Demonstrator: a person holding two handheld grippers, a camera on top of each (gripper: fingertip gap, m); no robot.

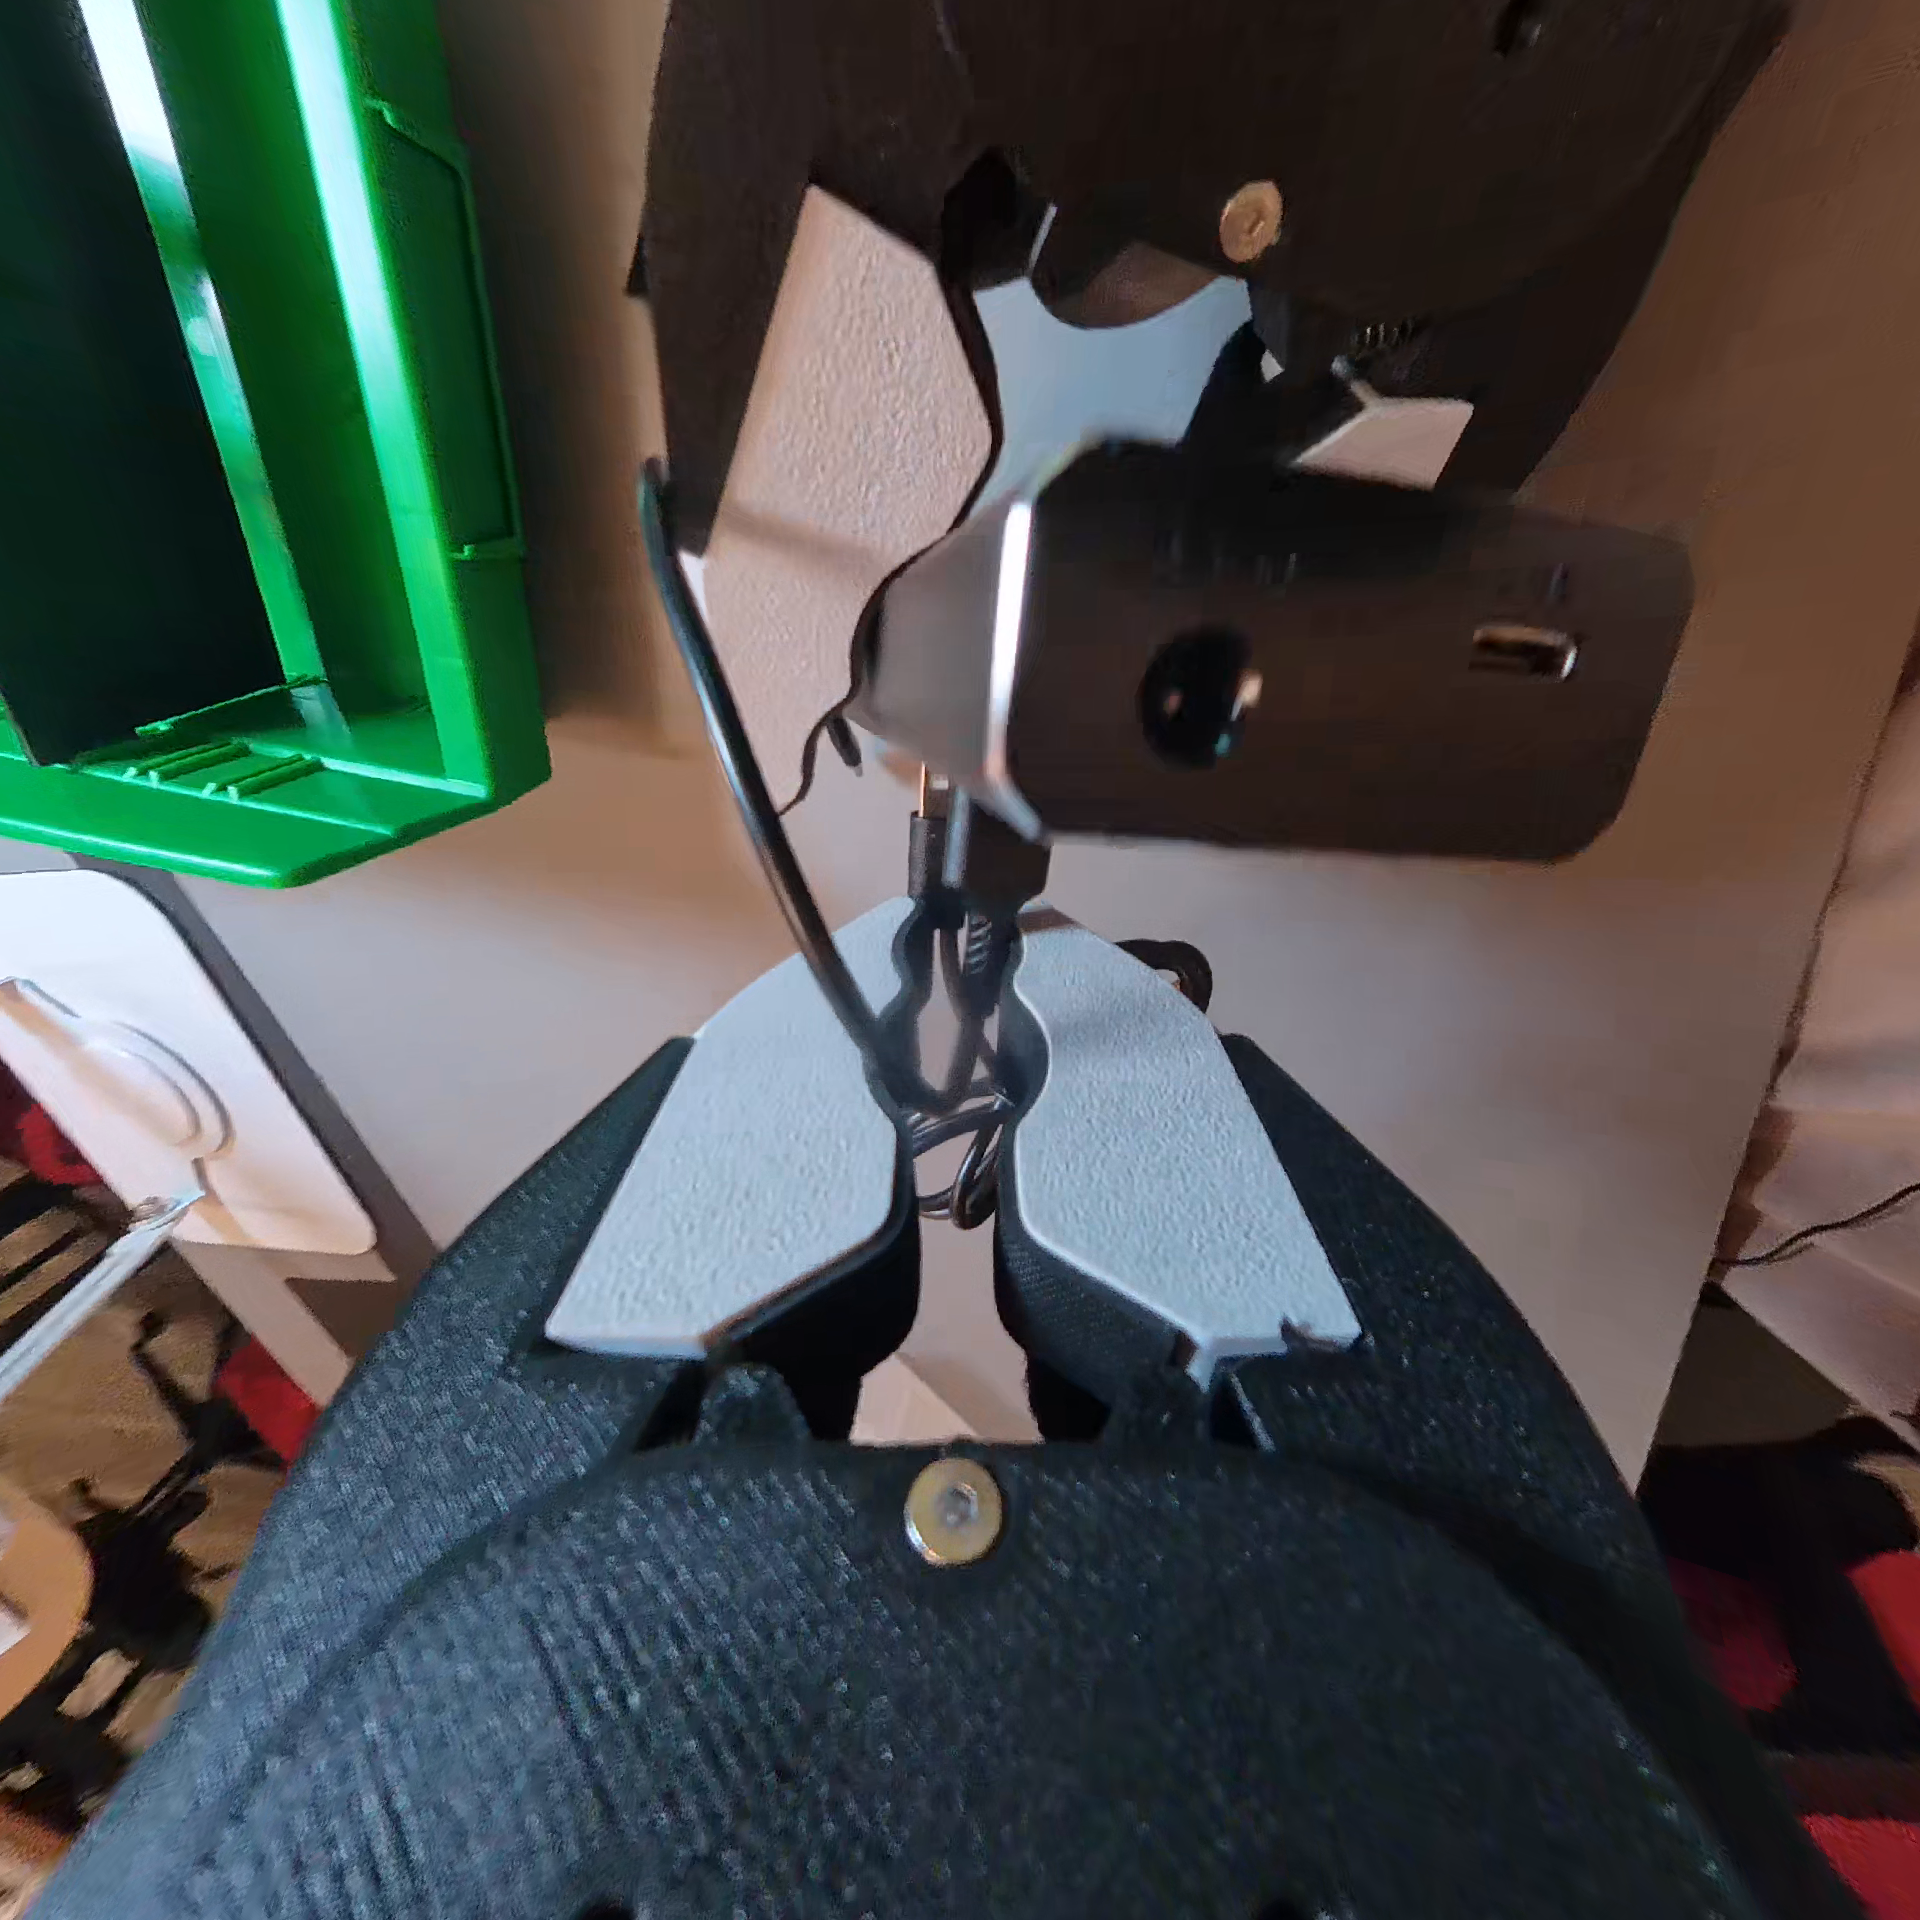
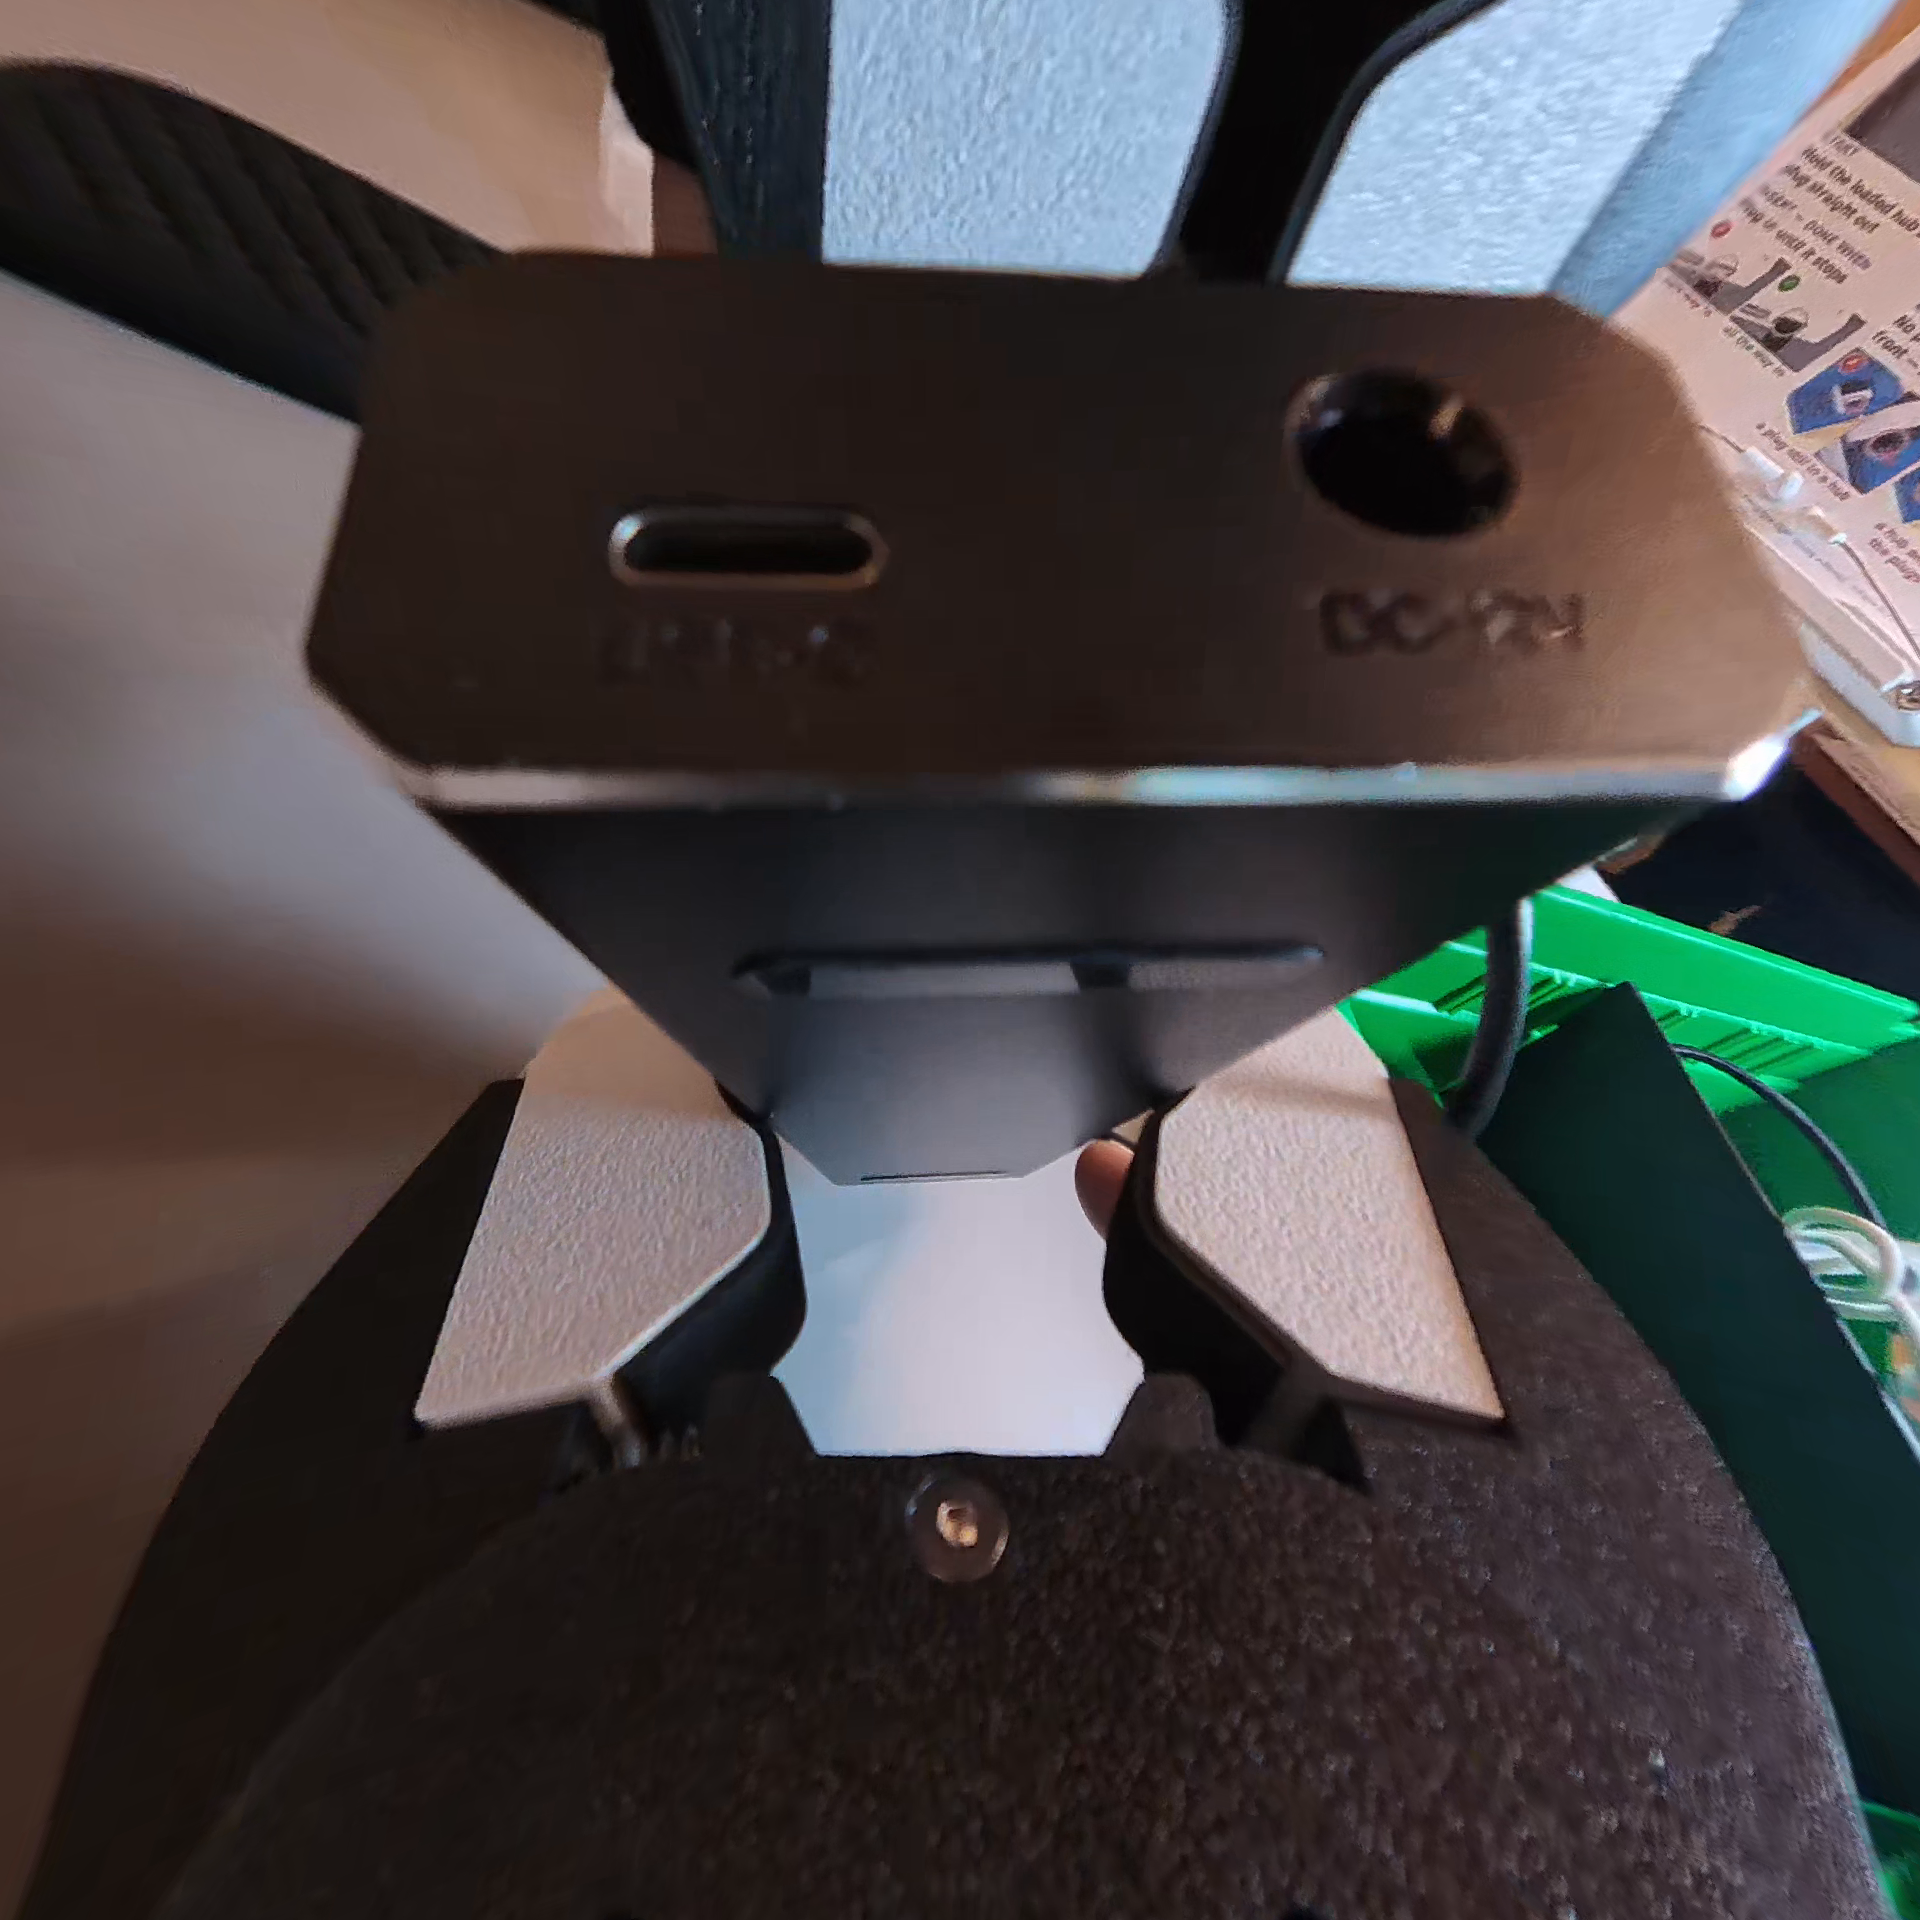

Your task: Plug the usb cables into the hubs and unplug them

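Left wrist view: the left claw is closed on a black USB cable, its plug at the dark metal hub's underside. The right claw clamps that hub above the bench. Whether the plug is seated is unclear; next likely needs a straight push or pull.

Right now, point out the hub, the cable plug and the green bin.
hub [image 2: 1039,540]: right wrist view, on its dark end face between the two sockets.
cable plug [image 1: 961,847]: left wrist view, on the plug body under the hub.
green bin [image 1: 343,436]: left wrist view, on its right wall.
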